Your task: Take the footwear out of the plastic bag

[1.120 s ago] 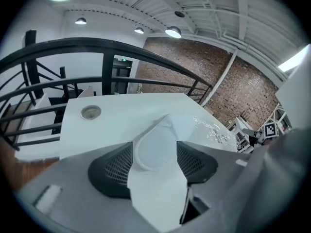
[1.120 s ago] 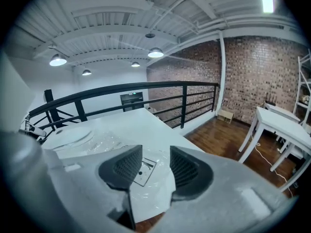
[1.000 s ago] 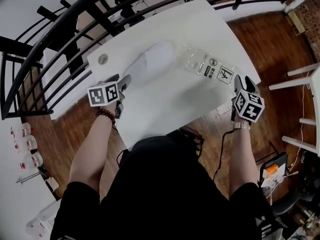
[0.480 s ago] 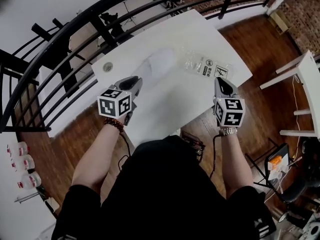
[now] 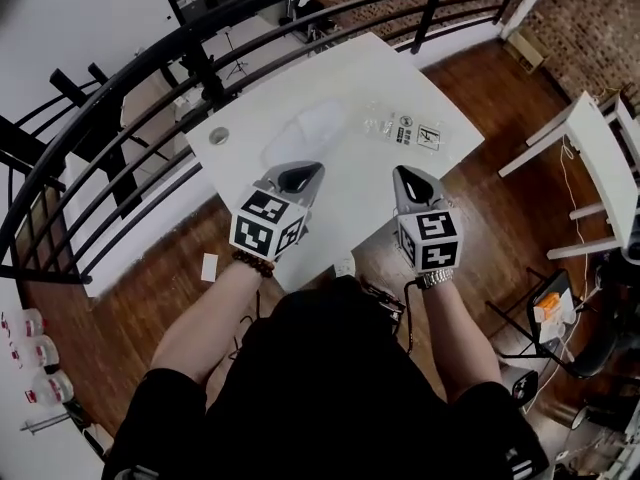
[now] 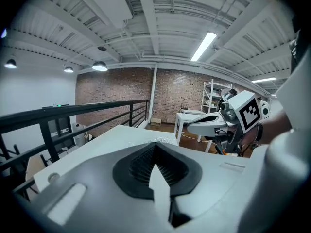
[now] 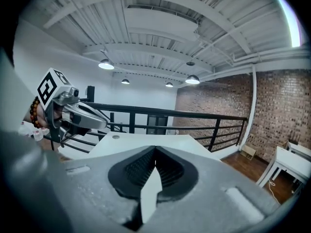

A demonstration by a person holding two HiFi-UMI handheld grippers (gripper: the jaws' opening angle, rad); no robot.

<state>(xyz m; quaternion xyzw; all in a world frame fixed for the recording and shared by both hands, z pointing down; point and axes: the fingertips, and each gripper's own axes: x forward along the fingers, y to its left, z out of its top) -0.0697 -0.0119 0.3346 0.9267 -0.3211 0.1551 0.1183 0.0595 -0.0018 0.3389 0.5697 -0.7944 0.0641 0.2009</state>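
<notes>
A white slipper [image 5: 305,131] lies on the white table [image 5: 350,73], outside the bag. To its right lies the clear plastic bag [image 5: 405,130] with printed labels, flat and empty-looking. My left gripper [image 5: 300,176] hangs in the air over the table's near edge, shut with nothing between its jaws. My right gripper [image 5: 408,178] is level with it to the right, also shut and empty. Both sit well short of the slipper and the bag. The left gripper view looks level across the table, with the bag [image 6: 156,141] faint and the right gripper [image 6: 214,125] beside it.
A small round disc [image 5: 218,136] sits at the table's left corner. A black railing [image 5: 120,98] curves behind and left of the table. A white shelf unit [image 5: 590,158] stands on the wooden floor at the right. A slip of paper [image 5: 210,266] lies on the floor.
Both grippers have lifted from the table's sides, come back toward my body and nearer each other, and their jaws have gone from open to shut. Slipper and bag have not moved.
</notes>
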